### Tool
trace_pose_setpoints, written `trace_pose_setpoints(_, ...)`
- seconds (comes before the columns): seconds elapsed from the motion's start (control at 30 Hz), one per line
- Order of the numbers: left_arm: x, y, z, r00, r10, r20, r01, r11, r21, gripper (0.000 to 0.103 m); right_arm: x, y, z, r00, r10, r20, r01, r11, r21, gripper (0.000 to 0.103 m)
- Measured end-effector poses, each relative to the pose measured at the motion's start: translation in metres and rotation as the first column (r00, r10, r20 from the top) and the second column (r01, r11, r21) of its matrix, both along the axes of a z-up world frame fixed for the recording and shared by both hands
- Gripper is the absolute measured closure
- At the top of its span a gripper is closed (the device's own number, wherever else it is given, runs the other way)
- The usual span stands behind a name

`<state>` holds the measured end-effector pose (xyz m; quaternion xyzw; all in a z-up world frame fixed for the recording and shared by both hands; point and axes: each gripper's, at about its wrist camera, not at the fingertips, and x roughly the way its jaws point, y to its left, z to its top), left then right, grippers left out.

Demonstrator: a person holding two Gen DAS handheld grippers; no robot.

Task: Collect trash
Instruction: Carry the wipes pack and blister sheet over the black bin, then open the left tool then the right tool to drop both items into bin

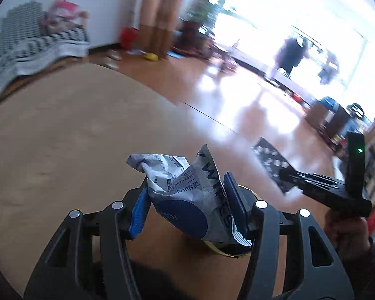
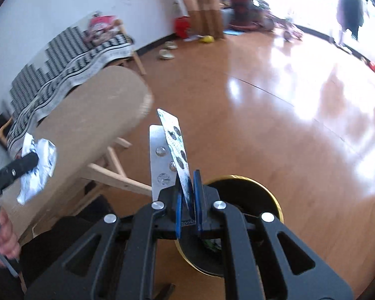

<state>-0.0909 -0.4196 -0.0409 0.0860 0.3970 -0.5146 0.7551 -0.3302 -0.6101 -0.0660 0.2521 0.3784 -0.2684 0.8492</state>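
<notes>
Trash sat in both grippers over a shiny wooden floor (image 2: 275,130). Largest nearby: a round tan table (image 1: 62,137) filling the left of the left-wrist view. Lower centre, a black gold-rimmed bin (image 2: 240,187) stood beneath the jaws. Left gripper (image 1: 187,200) was clamped on a crumpled wipes packet (image 1: 185,182). Right gripper (image 2: 188,200) was pinched tight on two foil blister strips (image 2: 173,147), upright mid-frame.

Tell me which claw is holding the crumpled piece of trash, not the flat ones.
The left claw: it grips a crumpled baby wipes packet. The right claw pinches flat, stiff blister pill strips standing up over the black bin.
</notes>
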Motion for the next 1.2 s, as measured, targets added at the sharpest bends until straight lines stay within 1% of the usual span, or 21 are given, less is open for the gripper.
trace_pose_setpoints(0.1,-0.029,-0.033,-0.021,0.997,-0.074,-0.028,0.074,0.997,0.018,0.048,-0.027,-0.014,-0.020,0.998,-0.053,-0.020,0.053,0.998,0.026,0.094)
trace_pose_setpoints(0.2,-0.050,-0.059,-0.040,0.991,-0.131,-0.034,0.133,0.990,0.052,0.048,-0.041,-0.020,-0.041,0.996,-0.081,-0.036,0.083,0.995,0.057,0.094)
trace_pose_setpoints(0.37,-0.068,-0.082,-0.067,0.982,-0.179,-0.053,0.183,0.980,0.080,0.048,-0.056,-0.027,-0.067,0.993,-0.107,-0.050,0.112,0.988,0.107,0.094)
trace_pose_setpoints(0.53,-0.074,-0.096,-0.086,0.978,-0.199,-0.069,0.206,0.972,0.114,0.048,-0.061,-0.030,-0.073,0.992,-0.118,-0.047,0.123,0.985,0.121,0.094)
trace_pose_setpoints(0.67,-0.076,-0.102,-0.095,0.975,-0.207,-0.078,0.215,0.969,0.120,0.047,-0.060,-0.031,-0.073,0.992,-0.120,-0.045,0.124,0.985,0.120,0.094)
trace_pose_setpoints(0.77,-0.076,-0.105,-0.098,0.973,-0.216,-0.084,0.225,0.968,0.116,0.045,-0.059,-0.034,-0.073,0.991,-0.124,-0.043,0.128,0.984,0.120,0.094)
trace_pose_setpoints(0.8,-0.075,-0.104,-0.098,0.972,-0.218,-0.084,0.226,0.968,0.112,0.043,-0.060,-0.034,-0.074,0.991,-0.124,-0.043,0.128,0.985,0.119,0.094)
trace_pose_setpoints(0.87,-0.076,-0.104,-0.098,0.973,-0.217,-0.084,0.225,0.969,0.103,0.036,-0.061,-0.034,-0.075,0.991,-0.123,-0.045,0.127,0.985,0.118,0.094)
trace_pose_setpoints(0.9,-0.076,-0.104,-0.097,0.974,-0.213,-0.081,0.221,0.970,0.100,0.030,-0.061,-0.035,-0.075,0.991,-0.124,-0.045,0.129,0.984,0.119,0.094)
trace_pose_setpoints(1.2,-0.072,-0.094,-0.090,0.980,-0.182,-0.082,0.190,0.977,0.095,0.028,-0.055,-0.029,-0.074,0.991,-0.123,-0.049,0.128,0.985,0.117,0.094)
